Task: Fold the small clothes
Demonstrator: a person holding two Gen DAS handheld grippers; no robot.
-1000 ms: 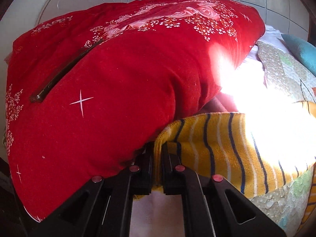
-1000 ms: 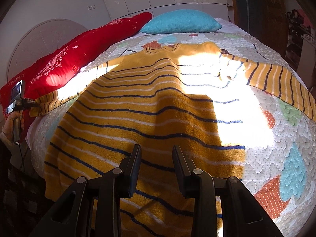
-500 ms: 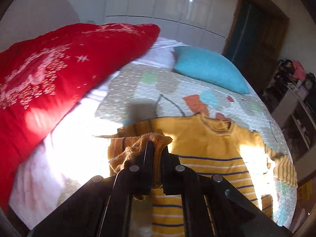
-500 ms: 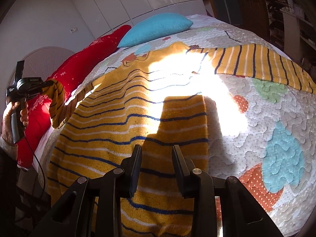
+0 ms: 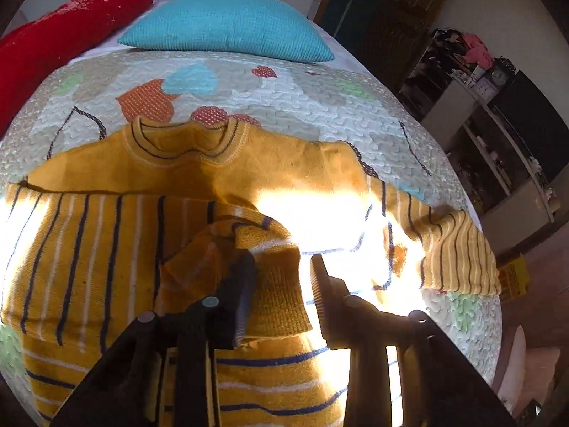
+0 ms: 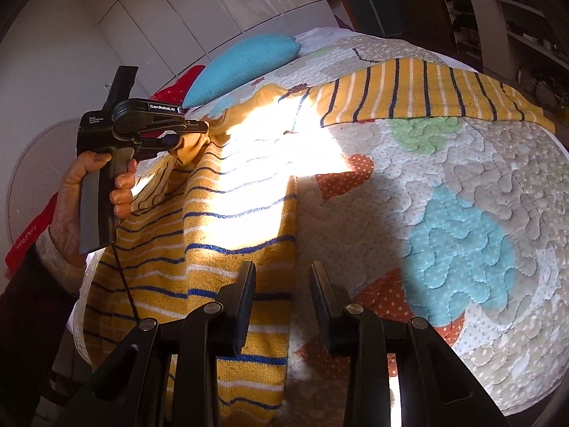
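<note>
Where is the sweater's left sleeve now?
In the left wrist view, the sleeve lies folded across the sweater's chest below the collar, its cuff between the open left gripper fingers.

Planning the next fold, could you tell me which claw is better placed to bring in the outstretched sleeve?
Right. The right claw is open and empty at the sweater edge nearest the outstretched sleeve; the left claw, open, straddles the folded sleeve's cuff on the opposite side.

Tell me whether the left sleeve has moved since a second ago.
Yes. The left sleeve has been carried from beside the red pillow across onto the sweater's chest, and the left gripper has now opened.
</note>
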